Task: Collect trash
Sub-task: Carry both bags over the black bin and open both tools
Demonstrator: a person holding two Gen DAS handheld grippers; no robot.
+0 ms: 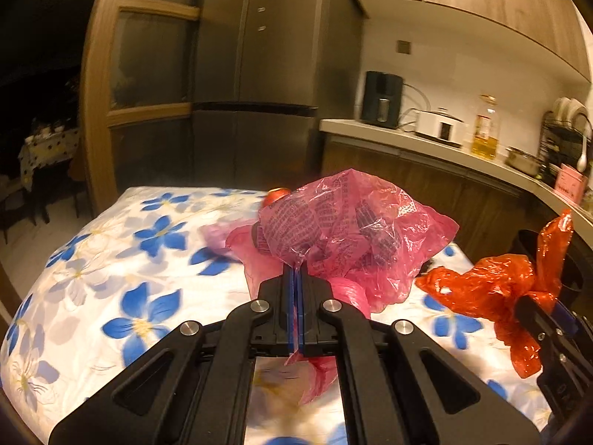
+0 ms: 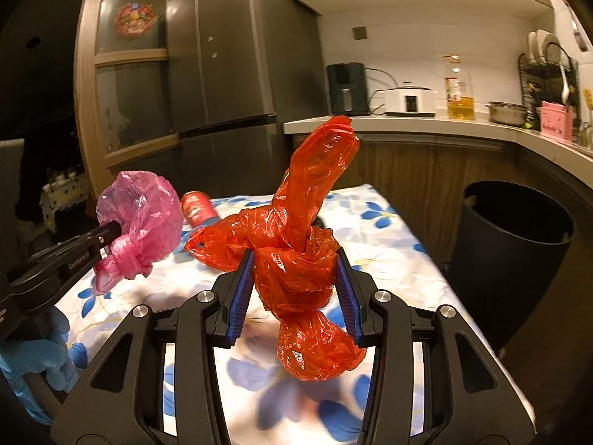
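Right wrist: black bin (image 2: 515,256) visible (barely in left) | left fingers (image 1: 295,278) pinch pink bag (image 1: 348,222) | right fingers (image 2: 296,278) clamp red bag (image 2: 296,259)

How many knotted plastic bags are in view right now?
2. The pink bag is pinched in the left tongs; the red bag is clamped in the right tongs. More may be hidden behind them.

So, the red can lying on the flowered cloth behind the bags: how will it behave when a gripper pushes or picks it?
The red can lies on its side on the flowered cloth, so a push would probably roll it. Its round, glossy-looking wall may slip between flat pads. The soft, wrinkled cloth might slow rolling somewhat. Whether it is full or empty cannot be told.
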